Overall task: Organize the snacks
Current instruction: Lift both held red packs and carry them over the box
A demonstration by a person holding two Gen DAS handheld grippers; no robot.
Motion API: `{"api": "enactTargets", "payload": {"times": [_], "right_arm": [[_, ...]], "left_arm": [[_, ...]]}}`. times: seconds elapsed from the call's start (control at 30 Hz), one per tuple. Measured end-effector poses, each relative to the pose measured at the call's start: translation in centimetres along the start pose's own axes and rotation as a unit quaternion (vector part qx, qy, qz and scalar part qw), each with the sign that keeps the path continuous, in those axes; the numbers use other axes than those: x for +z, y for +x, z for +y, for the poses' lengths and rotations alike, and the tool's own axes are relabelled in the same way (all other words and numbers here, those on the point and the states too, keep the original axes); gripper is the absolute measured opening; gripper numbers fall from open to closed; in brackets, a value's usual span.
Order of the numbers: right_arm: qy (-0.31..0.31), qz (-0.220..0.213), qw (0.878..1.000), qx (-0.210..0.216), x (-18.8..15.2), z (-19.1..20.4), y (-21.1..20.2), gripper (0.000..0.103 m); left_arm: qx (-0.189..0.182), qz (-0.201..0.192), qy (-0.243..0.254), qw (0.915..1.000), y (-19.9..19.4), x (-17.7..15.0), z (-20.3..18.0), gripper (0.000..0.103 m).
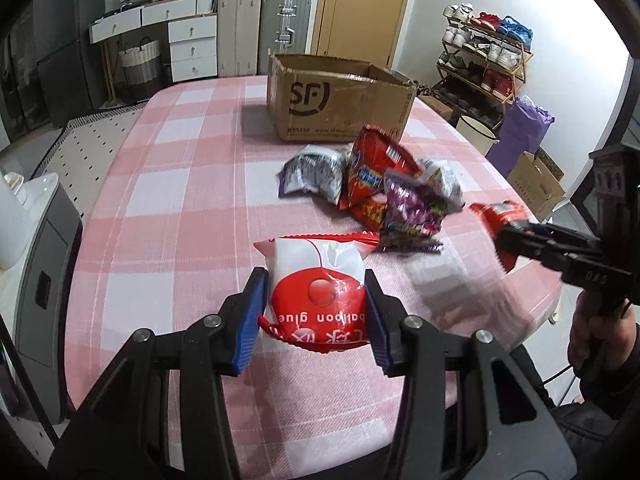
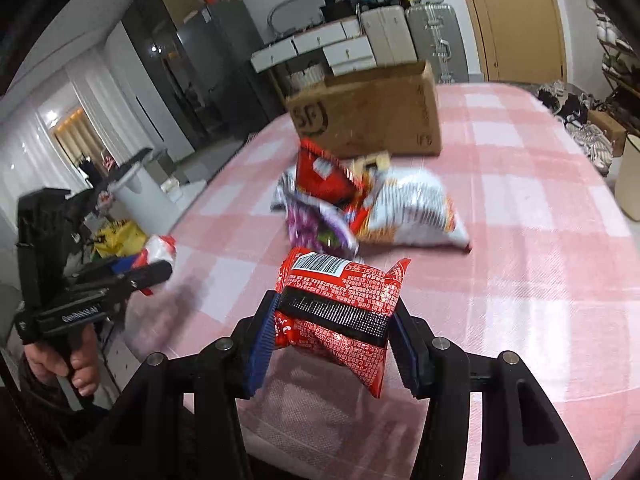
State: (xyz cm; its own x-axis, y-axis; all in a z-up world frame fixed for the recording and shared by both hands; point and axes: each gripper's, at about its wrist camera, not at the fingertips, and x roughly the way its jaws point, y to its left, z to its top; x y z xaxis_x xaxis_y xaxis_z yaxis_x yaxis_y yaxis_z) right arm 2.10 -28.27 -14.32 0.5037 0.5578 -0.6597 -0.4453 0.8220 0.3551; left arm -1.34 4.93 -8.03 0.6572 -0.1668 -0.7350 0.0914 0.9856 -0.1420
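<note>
My left gripper (image 1: 316, 308) is shut on a white and red snack bag (image 1: 316, 280), held just above the pink checked tablecloth (image 1: 180, 200). My right gripper (image 2: 334, 328) is shut on a red foil snack pack (image 2: 340, 312) with a barcode on top, lifted off the table. In the left wrist view the right gripper (image 1: 508, 240) shows at the right edge with that red pack (image 1: 496, 216). In the right wrist view the left gripper (image 2: 156, 270) shows at the left with its bag (image 2: 160, 250). A pile of several snack bags (image 1: 372, 184) (image 2: 360, 208) lies mid-table before an open cardboard box (image 1: 340, 100) (image 2: 368, 116).
A person's hand (image 2: 60, 364) grips the left tool's handle. Beyond the table stand suitcases (image 1: 264, 28), white drawers (image 1: 188, 40), a shoe rack (image 1: 484, 60) and a white bin (image 2: 140, 192). Bare tablecloth (image 2: 540, 240) stretches right of the pile.
</note>
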Motion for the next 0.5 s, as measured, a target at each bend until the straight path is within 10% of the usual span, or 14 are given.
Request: {"api": "enactTargets", "payload": {"times": [0.5], "right_arm": [[-0.036, -0.071, 0.997, 0.018, 7.5, 0.2, -4.8, 0.053]], "left_arm": [[-0.018, -0.040, 0.025, 0.9987, -0.5, 7.7, -3.0, 0.043]]}}
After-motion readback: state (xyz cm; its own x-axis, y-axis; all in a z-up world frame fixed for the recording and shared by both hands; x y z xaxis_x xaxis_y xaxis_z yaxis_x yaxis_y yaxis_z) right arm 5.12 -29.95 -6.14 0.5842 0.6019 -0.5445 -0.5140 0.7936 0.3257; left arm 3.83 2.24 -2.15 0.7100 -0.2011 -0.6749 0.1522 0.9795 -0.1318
